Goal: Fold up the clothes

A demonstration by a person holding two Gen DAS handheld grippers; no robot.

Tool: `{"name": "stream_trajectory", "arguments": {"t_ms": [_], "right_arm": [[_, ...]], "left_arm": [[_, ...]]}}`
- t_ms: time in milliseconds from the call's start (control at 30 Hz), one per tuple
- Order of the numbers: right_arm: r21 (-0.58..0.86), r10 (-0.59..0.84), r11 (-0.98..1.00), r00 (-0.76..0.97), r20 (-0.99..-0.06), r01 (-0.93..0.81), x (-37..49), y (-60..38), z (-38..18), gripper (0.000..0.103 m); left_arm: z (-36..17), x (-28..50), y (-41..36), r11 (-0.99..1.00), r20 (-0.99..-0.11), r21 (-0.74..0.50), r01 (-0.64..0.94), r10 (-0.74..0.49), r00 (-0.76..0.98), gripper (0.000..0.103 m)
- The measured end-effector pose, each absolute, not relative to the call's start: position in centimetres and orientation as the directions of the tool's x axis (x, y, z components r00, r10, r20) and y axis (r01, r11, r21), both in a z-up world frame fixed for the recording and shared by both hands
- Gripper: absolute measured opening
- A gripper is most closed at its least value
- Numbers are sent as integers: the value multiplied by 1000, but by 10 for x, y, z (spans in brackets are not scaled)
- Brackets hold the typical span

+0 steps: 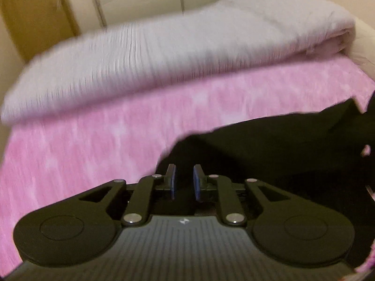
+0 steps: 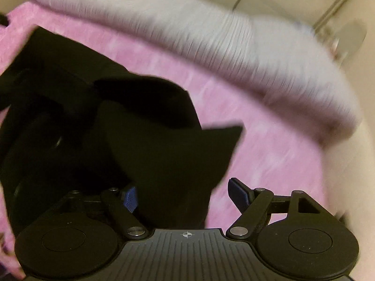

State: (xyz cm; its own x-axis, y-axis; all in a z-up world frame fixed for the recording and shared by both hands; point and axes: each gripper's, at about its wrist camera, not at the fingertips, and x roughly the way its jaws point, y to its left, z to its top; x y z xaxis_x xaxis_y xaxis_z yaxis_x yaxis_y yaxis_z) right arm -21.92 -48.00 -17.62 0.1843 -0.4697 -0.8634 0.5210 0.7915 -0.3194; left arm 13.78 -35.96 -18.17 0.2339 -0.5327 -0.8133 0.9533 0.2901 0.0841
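A black garment [image 1: 269, 145] lies crumpled on a pink bedspread [image 1: 93, 140]. My left gripper [image 1: 185, 175] hangs over the garment's left edge, its blue pads [image 1: 173, 180] a narrow gap apart, and I see nothing pinched between them. In the right wrist view the same black garment [image 2: 140, 128] spreads to the left, with one pointed corner reaching right. My right gripper [image 2: 181, 189] stands wide open just above it. A fold of the black cloth lies between the two spread fingers, and neither pad [image 2: 239, 194] presses on it.
A folded pale grey quilt [image 1: 164, 53] runs along the far side of the bed [image 2: 211, 35]. Behind it are cream wall panels and a wooden frame [image 1: 35, 11]. Bare pink bedspread [image 2: 269, 152] stretches right of the garment. Both views are motion-blurred.
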Motion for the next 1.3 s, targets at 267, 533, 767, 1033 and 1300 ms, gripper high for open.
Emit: {"name": "stream_trajectory", "arguments": {"t_ms": [267, 533, 767, 1033, 1300], "right_arm": [[-311, -347, 898, 67, -935, 311, -238, -453, -242, 77], [415, 132, 475, 403, -906, 776, -358, -448, -291, 77], [551, 73, 210, 549, -833, 808, -407, -444, -347, 77], [682, 49, 106, 681, -730, 724, -415, -444, -354, 10], [915, -11, -80, 917, -398, 396, -430, -429, -266, 9]], "left_arm": [[-241, 118, -330, 325, -858, -132, 936, -511, 56, 19], [-329, 74, -252, 520, -839, -517, 680, -466, -282, 27], [-382, 64, -232, 597, -764, -628, 498, -594, -251, 34], [-370, 71, -262, 406, -581, -774, 487, -761, -289, 2], [-177, 134, -246, 268, -615, -602, 752, -756, -223, 0]]}}
